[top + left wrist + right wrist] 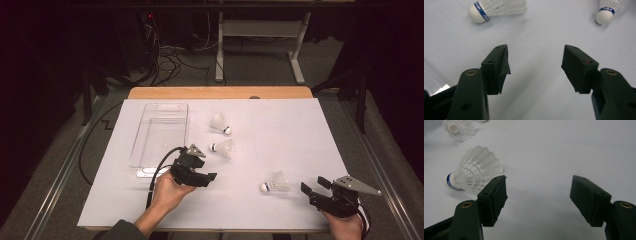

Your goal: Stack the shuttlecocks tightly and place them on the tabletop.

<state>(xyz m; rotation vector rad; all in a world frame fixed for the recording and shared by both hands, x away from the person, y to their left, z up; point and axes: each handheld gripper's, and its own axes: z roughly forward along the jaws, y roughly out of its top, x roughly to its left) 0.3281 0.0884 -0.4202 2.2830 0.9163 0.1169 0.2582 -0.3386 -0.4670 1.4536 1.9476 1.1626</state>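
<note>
- Three white shuttlecocks lie on their sides on the white table [300, 135], all to the right of a clear plastic tray [161, 131] that sits toward the left.
- Farthest back is one shuttlecock [220, 123]; a second, the middle shuttlecock [223, 148], lies just in front of it, close to the tray's right side.
- Set well apart from those two, the near shuttlecock [276, 183] rests toward the front right, its cork tip with a blue band pointing left.
- On the person's left, the left gripper [206, 178] hovers by the tray's near right corner, jaws spread wide with nothing between them; in the left gripper view [535, 68] two shuttlecocks lie ahead of it.
- At the front right, the right gripper [314, 187] has its jaws wide apart and empty, just right of the near shuttlecock; in the right gripper view [539, 197] that shuttlecock's feather skirt lies just beyond the left jaw.
</note>
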